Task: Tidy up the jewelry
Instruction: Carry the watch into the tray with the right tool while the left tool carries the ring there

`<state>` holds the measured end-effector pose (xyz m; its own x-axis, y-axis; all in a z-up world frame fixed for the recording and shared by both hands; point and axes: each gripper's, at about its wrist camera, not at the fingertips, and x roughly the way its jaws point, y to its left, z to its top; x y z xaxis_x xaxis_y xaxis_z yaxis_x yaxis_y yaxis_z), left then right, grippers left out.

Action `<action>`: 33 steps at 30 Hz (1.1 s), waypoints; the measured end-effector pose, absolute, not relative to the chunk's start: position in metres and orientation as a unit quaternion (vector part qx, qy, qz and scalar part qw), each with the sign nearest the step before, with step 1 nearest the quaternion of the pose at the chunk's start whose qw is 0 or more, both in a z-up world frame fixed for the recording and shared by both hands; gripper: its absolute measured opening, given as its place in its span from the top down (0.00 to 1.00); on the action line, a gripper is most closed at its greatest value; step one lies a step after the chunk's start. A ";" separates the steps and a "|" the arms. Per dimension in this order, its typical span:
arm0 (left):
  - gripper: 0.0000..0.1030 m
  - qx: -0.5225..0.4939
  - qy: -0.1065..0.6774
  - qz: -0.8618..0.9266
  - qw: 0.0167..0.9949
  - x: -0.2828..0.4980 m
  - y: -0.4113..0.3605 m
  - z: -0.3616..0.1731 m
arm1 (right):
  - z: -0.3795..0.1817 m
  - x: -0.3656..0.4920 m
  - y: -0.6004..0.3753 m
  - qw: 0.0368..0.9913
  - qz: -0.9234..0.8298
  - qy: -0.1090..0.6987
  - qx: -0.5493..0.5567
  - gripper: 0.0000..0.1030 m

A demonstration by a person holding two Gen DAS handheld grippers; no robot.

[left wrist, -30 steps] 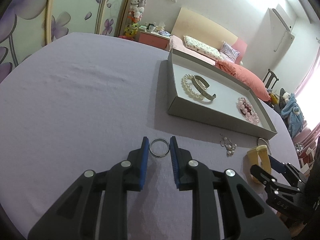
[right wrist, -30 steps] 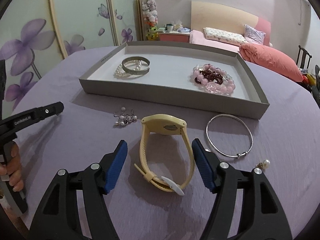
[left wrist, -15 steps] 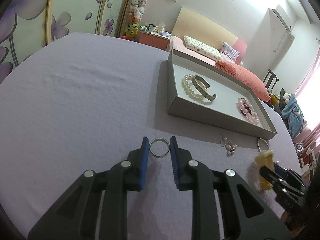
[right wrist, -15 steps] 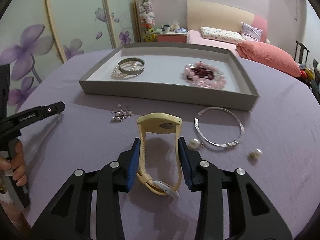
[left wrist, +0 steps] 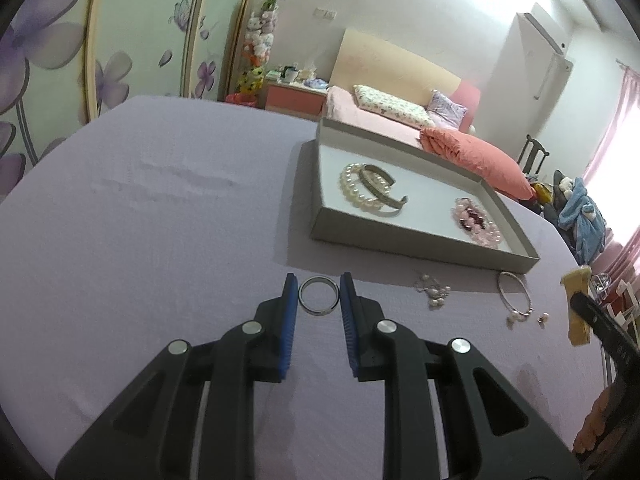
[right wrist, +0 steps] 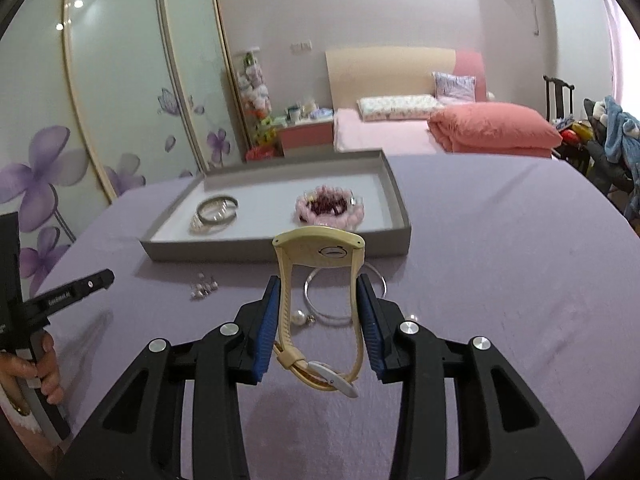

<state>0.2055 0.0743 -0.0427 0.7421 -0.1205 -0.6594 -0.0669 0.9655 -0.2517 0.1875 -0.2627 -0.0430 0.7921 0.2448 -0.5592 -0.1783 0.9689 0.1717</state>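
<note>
1. A lilac cloth-covered table point(left wrist: 160, 220) is carrying everything, with a shallow grey rectangular cardboard tray point(right wrist: 280, 250) lying on it.
2. Inside the tray, a white pearl bracelet point(left wrist: 354, 192) is lying together with a grey metal cuff point(left wrist: 382, 188), and a cluster of pink and dark red bead bracelets point(right wrist: 330, 208) is sitting toward the other end.
3. The right gripper point(right wrist: 318, 322) is pressing its blue pads against the strap of a cream-yellow plastic wristwatch point(right wrist: 320, 248), holding it raised above the table in front of the tray.
4. A thin silver bangle point(right wrist: 344, 292) is lying on the cloth under the watch, near loose pearl earrings point(right wrist: 298, 317).
5. A small pearl-and-silver trinket point(left wrist: 434, 292) is resting between the bangle and the left gripper.
6. The left gripper point(left wrist: 319, 300) is squeezing a plain silver ring point(left wrist: 319, 300) between its blue fingertips, just in front of the tray's near wall.
</note>
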 end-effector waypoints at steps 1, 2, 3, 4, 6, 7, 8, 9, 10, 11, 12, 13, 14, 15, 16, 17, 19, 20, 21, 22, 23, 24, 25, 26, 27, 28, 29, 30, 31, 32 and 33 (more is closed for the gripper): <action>0.79 -0.128 0.356 -0.017 0.925 0.204 0.073 -0.041 | -0.042 0.185 -0.263 0.947 0.114 0.295 0.056 0.62; 0.79 -0.126 0.353 -0.020 0.927 0.201 0.070 -0.039 | -0.039 0.183 -0.262 0.950 0.116 0.286 0.056 0.62; 0.79 -0.123 0.350 -0.025 0.929 0.199 0.067 -0.036 | -0.038 0.182 -0.261 0.951 0.117 0.280 0.056 0.62; 0.79 -0.120 0.347 -0.028 0.930 0.197 0.065 -0.034 | -0.037 0.181 -0.261 0.952 0.119 0.275 0.056 0.62; 0.79 -0.114 0.341 -0.034 0.933 0.193 0.060 -0.028 | -0.034 0.178 -0.260 0.954 0.124 0.267 0.056 0.62; 0.79 -0.112 0.337 -0.038 0.934 0.190 0.058 -0.026 | -0.034 0.178 -0.260 0.954 0.126 0.266 0.055 0.62; 0.79 -0.111 0.336 -0.040 0.935 0.189 0.057 -0.025 | -0.033 0.178 -0.259 0.954 0.126 0.265 0.055 0.62; 0.79 -0.109 0.334 -0.044 0.935 0.187 0.054 -0.023 | -0.033 0.177 -0.259 0.955 0.126 0.265 0.054 0.62; 0.79 -0.107 0.332 -0.047 0.936 0.186 0.052 -0.021 | -0.033 0.177 -0.259 0.955 0.127 0.264 0.054 0.62; 0.79 -0.105 0.331 -0.049 0.936 0.185 0.050 -0.020 | -0.033 0.177 -0.259 0.955 0.128 0.264 0.054 0.62; 0.79 -0.103 0.330 -0.051 0.937 0.184 0.048 -0.019 | -0.033 0.177 -0.259 0.954 0.128 0.263 0.055 0.62; 0.79 -0.102 0.330 -0.052 0.937 0.183 0.047 -0.018 | -0.034 0.175 -0.260 0.955 0.129 0.263 0.055 0.62; 0.79 -0.101 0.329 -0.053 0.937 0.183 0.046 -0.018 | -0.033 0.175 -0.260 0.955 0.129 0.262 0.055 0.62; 0.79 -0.099 0.328 -0.054 0.938 0.182 0.044 -0.017 | -0.033 0.174 -0.260 0.955 0.129 0.262 0.056 0.62; 0.79 -0.099 0.328 -0.054 0.938 0.182 0.043 -0.017 | -0.033 0.173 -0.261 0.955 0.129 0.261 0.056 0.62; 0.79 -0.098 0.327 -0.055 0.938 0.182 0.043 -0.016 | -0.033 0.172 -0.261 0.955 0.130 0.259 0.057 0.62; 0.79 -0.097 0.327 -0.056 0.938 0.182 0.041 -0.016 | -0.032 0.170 -0.262 0.956 0.129 0.257 0.057 0.62; 0.79 -0.097 0.327 -0.057 0.938 0.181 0.041 -0.016 | -0.032 0.170 -0.262 0.956 0.129 0.256 0.058 0.62; 0.79 -0.096 0.327 -0.058 0.938 0.181 0.040 -0.016 | -0.032 0.170 -0.262 0.956 0.129 0.256 0.058 0.62; 0.79 -0.095 0.327 -0.058 0.939 0.180 0.039 -0.016 | -0.032 0.170 -0.262 0.956 0.130 0.255 0.058 0.62; 0.79 -0.095 0.327 -0.059 0.939 0.180 0.038 -0.015 | -0.032 0.170 -0.262 0.956 0.130 0.255 0.057 0.62; 0.79 -0.095 0.326 -0.060 0.939 0.179 0.040 -0.015 | -0.032 0.169 -0.262 0.957 0.130 0.255 0.057 0.62; 0.79 -0.095 0.326 -0.060 0.939 0.178 0.040 -0.015 | -0.032 0.169 -0.262 0.957 0.130 0.254 0.057 0.62; 0.79 -0.095 0.326 -0.061 0.939 0.178 0.039 -0.014 | -0.032 0.169 -0.262 0.957 0.130 0.254 0.056 0.62; 0.79 -0.095 0.326 -0.061 0.939 0.178 0.039 -0.014 | -0.031 0.169 -0.262 0.957 0.130 0.253 0.056 0.62; 0.79 -0.096 0.325 -0.061 0.939 0.177 0.039 -0.014 | -0.031 0.169 -0.262 0.957 0.129 0.252 0.056 0.62; 0.79 -0.097 0.323 -0.061 0.939 0.176 0.039 -0.013 | -0.030 0.168 -0.262 0.958 0.128 0.249 0.055 0.62; 0.79 -0.098 0.321 -0.062 0.940 0.175 0.039 -0.012 | -0.029 0.167 -0.262 0.959 0.128 0.245 0.056 0.62; 0.79 -0.098 0.319 -0.062 0.940 0.175 0.040 -0.011 | -0.028 0.166 -0.263 0.960 0.127 0.241 0.057 0.62; 0.79 -0.098 0.316 -0.063 0.941 0.174 0.040 -0.009 | -0.026 0.165 -0.263 0.962 0.128 0.235 0.057 0.62; 0.79 -0.098 0.311 -0.063 0.943 0.174 0.039 -0.006 | -0.024 0.164 -0.264 0.963 0.127 0.229 0.057 0.62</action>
